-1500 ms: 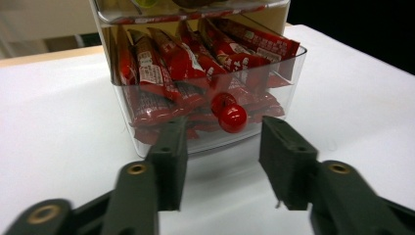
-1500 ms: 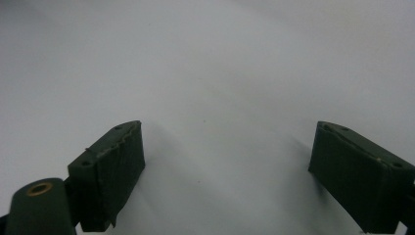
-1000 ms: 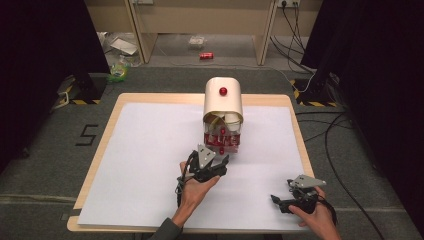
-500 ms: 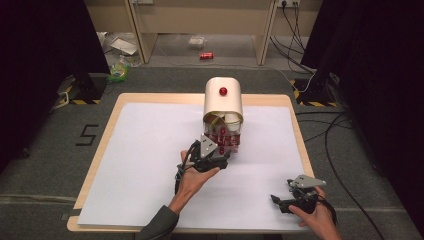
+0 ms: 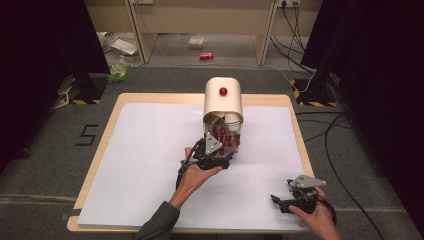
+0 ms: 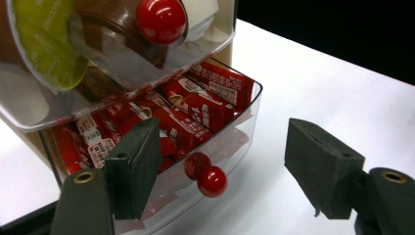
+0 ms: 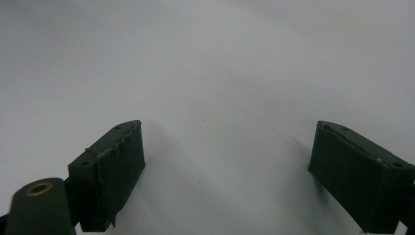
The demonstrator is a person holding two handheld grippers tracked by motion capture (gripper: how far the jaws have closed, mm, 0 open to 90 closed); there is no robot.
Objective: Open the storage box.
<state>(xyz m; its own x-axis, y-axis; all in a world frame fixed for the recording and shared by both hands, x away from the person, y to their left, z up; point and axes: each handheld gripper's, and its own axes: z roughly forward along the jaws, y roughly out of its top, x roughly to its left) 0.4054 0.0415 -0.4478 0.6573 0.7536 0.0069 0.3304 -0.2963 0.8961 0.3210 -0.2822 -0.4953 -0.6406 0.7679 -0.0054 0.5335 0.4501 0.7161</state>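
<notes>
The left gripper (image 6: pixel 222 171) stands with jaws wide, having just been opening, around the red knob (image 6: pixel 212 181) of a clear plastic drawer (image 6: pixel 247 115), pads not touching it. The drawer, partly pulled out of a cream dispenser (image 5: pixel 223 102) near the middle of the table's (image 5: pixel 100 145) far edge, is packed with red bars (image 6: pixel 195 103). The compartment above holds coffee pods (image 6: pixel 44 44) behind a second knob (image 6: pixel 161 19). The thin drawer looks light, stiff and smooth; the small, slippery knob seems its only fair hold. The right gripper (image 5: pixel 289 196) rests near the near right corner, jaws spread over bare white paper (image 7: pixel 205 58), holding nothing.
</notes>
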